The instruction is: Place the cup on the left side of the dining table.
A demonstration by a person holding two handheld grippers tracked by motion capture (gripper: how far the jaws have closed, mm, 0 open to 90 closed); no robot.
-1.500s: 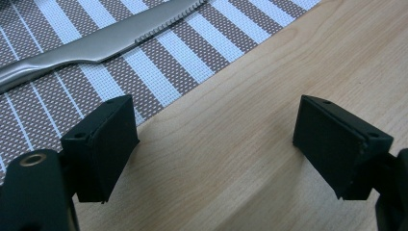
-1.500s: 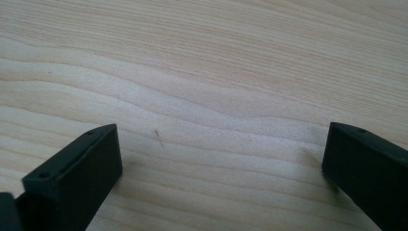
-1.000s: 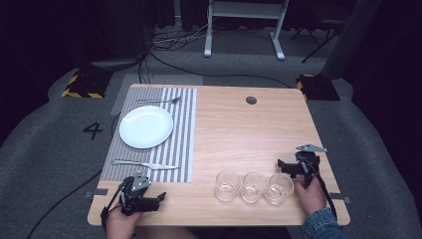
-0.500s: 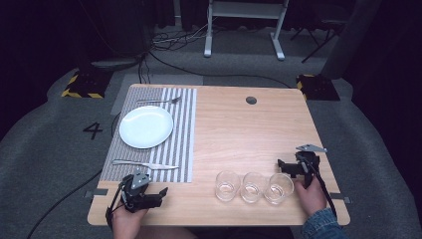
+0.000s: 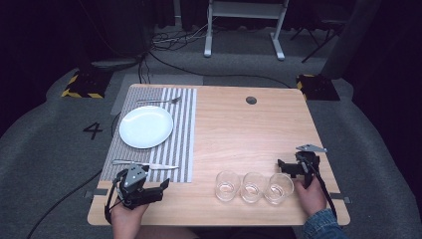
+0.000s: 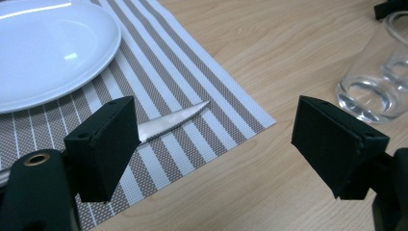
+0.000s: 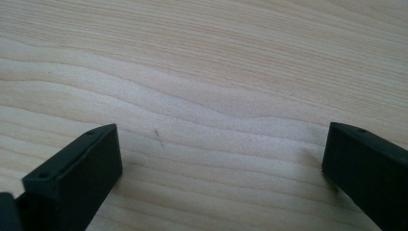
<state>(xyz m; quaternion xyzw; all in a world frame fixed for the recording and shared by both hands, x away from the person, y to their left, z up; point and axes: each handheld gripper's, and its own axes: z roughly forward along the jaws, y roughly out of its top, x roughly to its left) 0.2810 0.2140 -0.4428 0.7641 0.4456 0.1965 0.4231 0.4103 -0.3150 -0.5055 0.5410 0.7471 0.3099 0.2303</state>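
Approach stage, by judgement; left gripper (image 5: 161,185) spread wide, empty, aimed past knife (image 6: 168,122) on placemat (image 6: 192,96); right gripper (image 5: 281,165) spread beside glasses (image 5: 253,187); next: close in squarely.

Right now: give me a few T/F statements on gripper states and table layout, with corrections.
1. The left gripper is open and holds nothing. True.
2. The right gripper is shut on a glass. False: its jaws stand wide apart over bare table.
3. Three glasses stand in a row near the front edge. True.
4. The knife lies on the plate. False: it lies on the striped placemat, on the near side of the plate.
5. The fork lies on the far side of the plate. True.
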